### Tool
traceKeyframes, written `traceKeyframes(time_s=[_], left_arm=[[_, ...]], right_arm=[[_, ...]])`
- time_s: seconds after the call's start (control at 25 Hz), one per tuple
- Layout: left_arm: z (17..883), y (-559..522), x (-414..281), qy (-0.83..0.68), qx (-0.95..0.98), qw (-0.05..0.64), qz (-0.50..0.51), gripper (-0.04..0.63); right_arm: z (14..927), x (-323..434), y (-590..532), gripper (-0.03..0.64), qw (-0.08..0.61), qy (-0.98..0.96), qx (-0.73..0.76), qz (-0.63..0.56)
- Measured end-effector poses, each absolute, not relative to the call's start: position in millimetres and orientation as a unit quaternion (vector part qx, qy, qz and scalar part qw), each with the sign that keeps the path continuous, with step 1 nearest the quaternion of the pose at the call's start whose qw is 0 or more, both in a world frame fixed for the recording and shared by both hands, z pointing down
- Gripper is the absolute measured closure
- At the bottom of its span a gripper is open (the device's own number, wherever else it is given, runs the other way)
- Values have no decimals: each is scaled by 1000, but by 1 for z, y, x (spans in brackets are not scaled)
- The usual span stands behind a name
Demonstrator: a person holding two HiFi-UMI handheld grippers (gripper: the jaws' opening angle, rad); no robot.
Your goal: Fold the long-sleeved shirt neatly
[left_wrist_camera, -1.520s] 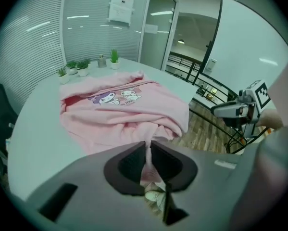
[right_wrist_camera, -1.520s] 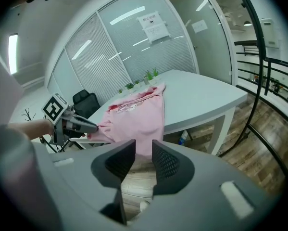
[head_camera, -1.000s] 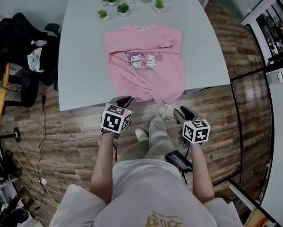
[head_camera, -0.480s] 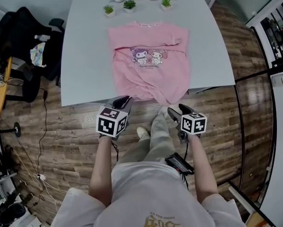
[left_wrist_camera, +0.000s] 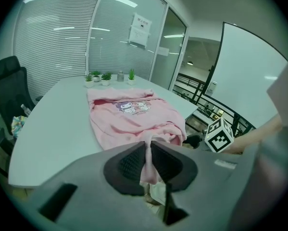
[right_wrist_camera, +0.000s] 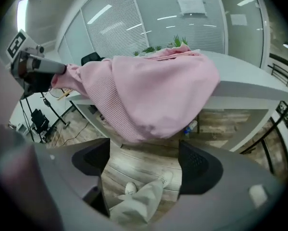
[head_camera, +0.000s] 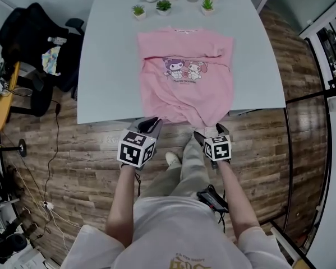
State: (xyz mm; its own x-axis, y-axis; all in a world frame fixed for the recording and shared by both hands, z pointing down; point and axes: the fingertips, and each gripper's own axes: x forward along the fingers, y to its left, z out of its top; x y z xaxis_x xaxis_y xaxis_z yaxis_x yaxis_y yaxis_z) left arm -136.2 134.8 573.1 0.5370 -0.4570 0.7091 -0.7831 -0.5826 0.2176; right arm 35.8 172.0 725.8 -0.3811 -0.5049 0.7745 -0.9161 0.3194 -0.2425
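Pink long-sleeved shirt [head_camera: 184, 80] lies on the counter [head_camera: 106, 66], hem drooping over its near edge. Left gripper [head_camera: 150, 122] pinches the hem. Right gripper [head_camera: 212, 132] has just spread its jaws wide, nothing between them, likely readying for the other corner.

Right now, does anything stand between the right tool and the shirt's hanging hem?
Nothing visible. The right tool, whose jaws have just been opening with nothing between them, faces the hanging hem of the shirt.
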Motion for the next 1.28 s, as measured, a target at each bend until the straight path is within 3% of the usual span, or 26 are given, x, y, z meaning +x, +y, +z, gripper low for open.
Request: traceKeyframes(time_s=[0.12, 0.28, 0.4, 1.28], left_arm=[[571, 135, -135, -370, 837, 269, 300, 554], [569, 133, -137, -371, 838, 271, 295, 554], [569, 134, -140, -374, 836, 273, 294, 554], [570, 146, -154, -401, 825, 275, 289, 543]], right_arm=[[723, 34, 163, 219, 286, -754, 484, 340], [707, 38, 156, 463, 252, -755, 500, 342], [694, 44, 161, 557, 232, -759, 495, 353], [597, 78, 172, 583, 190, -781, 469, 367]])
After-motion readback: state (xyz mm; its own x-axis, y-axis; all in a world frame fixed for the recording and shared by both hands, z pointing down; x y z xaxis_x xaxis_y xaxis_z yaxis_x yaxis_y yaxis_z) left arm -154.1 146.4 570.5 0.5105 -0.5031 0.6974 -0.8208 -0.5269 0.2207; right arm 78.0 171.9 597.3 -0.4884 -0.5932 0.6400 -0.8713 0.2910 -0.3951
